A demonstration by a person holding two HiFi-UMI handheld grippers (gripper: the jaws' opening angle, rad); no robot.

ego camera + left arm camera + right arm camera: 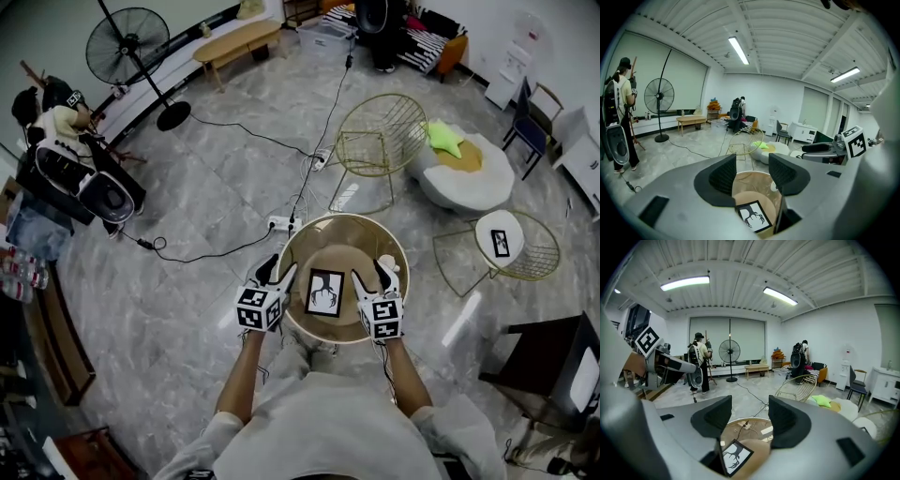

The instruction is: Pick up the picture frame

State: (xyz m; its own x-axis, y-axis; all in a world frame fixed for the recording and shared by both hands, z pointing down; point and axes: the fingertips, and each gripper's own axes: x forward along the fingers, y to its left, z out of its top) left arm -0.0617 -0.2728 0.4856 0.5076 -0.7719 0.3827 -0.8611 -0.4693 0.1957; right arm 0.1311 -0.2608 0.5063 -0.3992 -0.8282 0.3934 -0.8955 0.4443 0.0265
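Note:
A black picture frame [325,292] with a white antler print lies flat on the round tan table [342,234] in front of me. My left gripper [277,273] hovers at the frame's left side, open and holding nothing. To the frame's right hovers my right gripper [373,275], also open and holding nothing. In the left gripper view the frame [752,216] shows below and between the open jaws of the left gripper [752,173]. The right gripper view has the frame [734,457] low between the jaws of the right gripper [747,418]. Neither gripper touches it.
Gold wire chairs stand beyond the table [380,136] and to its right [511,244]. A white pouf with a green star cushion [464,164] sits at back right. A power strip with cables [281,223] lies near the table. A person [56,141] and a fan [131,47] are far left.

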